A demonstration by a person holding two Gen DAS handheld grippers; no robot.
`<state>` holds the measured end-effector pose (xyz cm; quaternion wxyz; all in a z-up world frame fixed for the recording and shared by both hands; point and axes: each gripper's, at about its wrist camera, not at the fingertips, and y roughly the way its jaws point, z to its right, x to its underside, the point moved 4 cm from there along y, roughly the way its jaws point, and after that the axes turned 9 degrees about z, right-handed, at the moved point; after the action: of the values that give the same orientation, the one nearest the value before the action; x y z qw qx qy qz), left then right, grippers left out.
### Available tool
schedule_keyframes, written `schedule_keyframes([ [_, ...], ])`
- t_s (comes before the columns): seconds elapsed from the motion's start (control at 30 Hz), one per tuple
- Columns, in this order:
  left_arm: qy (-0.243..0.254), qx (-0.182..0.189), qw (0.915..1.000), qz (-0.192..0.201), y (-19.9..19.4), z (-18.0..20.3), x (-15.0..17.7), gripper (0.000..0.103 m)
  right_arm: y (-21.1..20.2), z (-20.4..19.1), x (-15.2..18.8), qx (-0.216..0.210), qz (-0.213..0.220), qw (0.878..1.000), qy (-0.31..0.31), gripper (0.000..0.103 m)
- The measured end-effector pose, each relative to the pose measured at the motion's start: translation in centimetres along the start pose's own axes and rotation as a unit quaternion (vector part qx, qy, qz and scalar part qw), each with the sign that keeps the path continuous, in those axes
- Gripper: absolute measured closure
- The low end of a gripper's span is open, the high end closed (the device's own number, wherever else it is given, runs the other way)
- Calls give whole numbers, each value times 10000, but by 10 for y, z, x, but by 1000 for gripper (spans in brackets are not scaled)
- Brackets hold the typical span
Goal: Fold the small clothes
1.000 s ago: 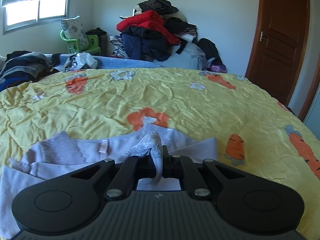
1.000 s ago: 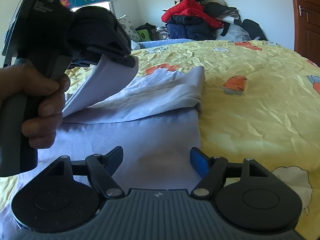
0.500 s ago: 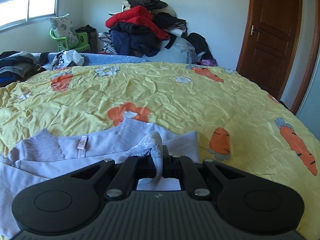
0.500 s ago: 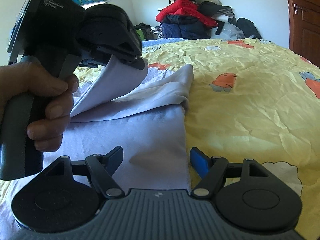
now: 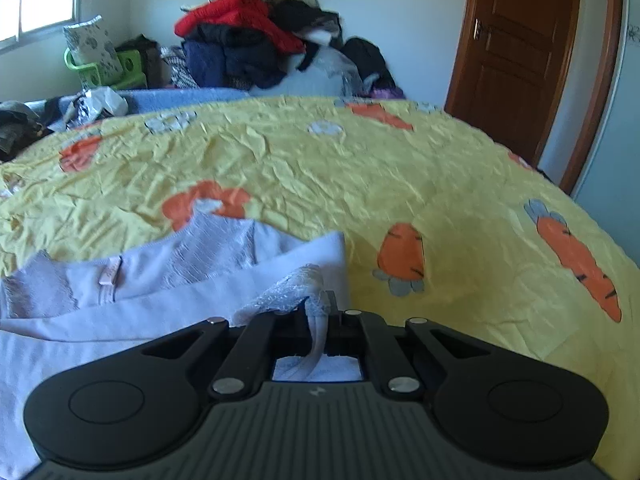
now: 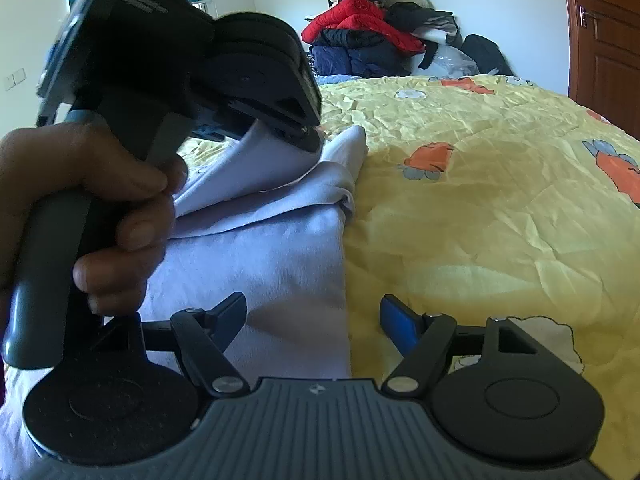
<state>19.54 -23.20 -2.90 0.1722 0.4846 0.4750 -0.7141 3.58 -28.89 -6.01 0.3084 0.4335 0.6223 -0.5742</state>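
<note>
Half lilac top [image 6: 280, 264] hidden behind left gripper [image 6: 308, 132].

Bed: a big bed with a wrinkly yellow bedspread [image 5: 320, 168] that has orange carrots and white flowers printed on it.
On it: a light purple top [image 6: 280, 264] lies flat near the front, with one part folded over.
Far edge: a blue blanket [image 5: 180, 98] lies just past the yellow cover.
</note>
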Motion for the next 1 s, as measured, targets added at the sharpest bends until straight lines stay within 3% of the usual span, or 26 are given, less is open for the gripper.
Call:
schedule_keyframes([
  [0.13,89,7,9999,-142,4,3,3,96,-2,1,0,23,-5,10000,-33,27],
  [0.27,171,54,9997,-167,5,8,3,86,-3,1,1,52,-8,10000,-32,26],
  [0.33,207,108,9996,-160,5,11,2,66,-4,2,1,58,-7,10000,-24,26],
  [0.4,268,111,9996,-47,3,15,0,26,-4,2,1,75,-9,10000,-35,26],
  [0.63,632,-38,9975,325,-14,20,-12,24,-8,4,2,136,-16,9999,-68,26],
  [0.83,478,-858,9940,474,-31,-27,-13,23,-6,4,-2,204,-5,9997,-140,26],
  [1.0,-42,-1418,9891,395,-52,-84,-1,22,5,-9,-23,91,202,9992,-339,26],
])
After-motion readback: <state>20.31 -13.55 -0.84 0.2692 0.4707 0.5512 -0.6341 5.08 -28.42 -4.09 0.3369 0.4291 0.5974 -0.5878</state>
